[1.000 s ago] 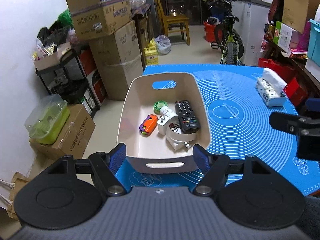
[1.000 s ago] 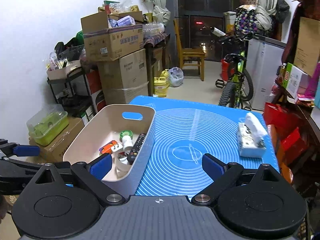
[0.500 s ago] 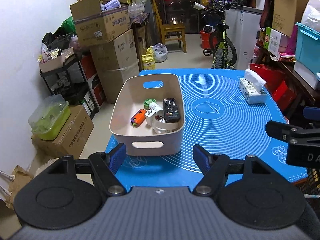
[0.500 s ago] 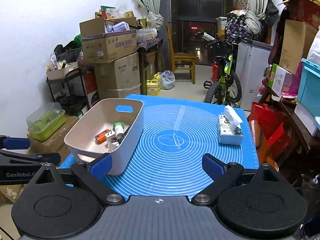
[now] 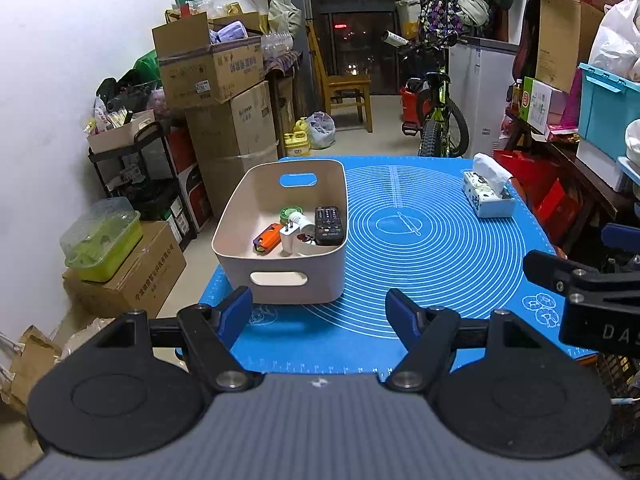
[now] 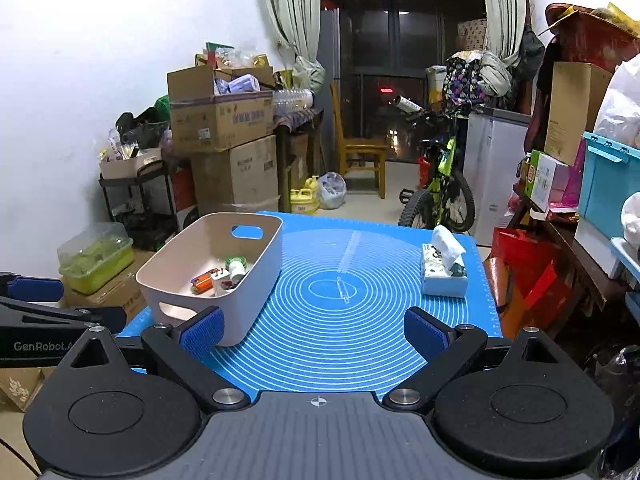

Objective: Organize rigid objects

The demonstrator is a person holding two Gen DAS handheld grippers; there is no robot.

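Sorting apparently complete, remote point(image 5: 329, 225), charger point(image 5: 289, 236) and small items inside bin point(image 5: 280, 276); both fingers wide, empty, clear of desk point(image 5: 440, 240); next: verify nothing loose remains.

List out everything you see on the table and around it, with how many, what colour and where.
storage bin: 1, beige, left part of the mat
remote control: 1, black, in the bin, right side
plug adapter: 1, white, in the bin, middle
orange gadget: 1, orange and purple, in the bin, left
round tin: 1, green, in the bin, behind the adapter
tissue box: 1, white patterned, far right of the mat
baking mat: 1, blue, covers the table
cardboard boxes: several, brown, stacked left of the table
bicycle: 1, green and black, behind the table
wooden chair: 1, by the dark window
left claw: open, empty
right claw: open, empty
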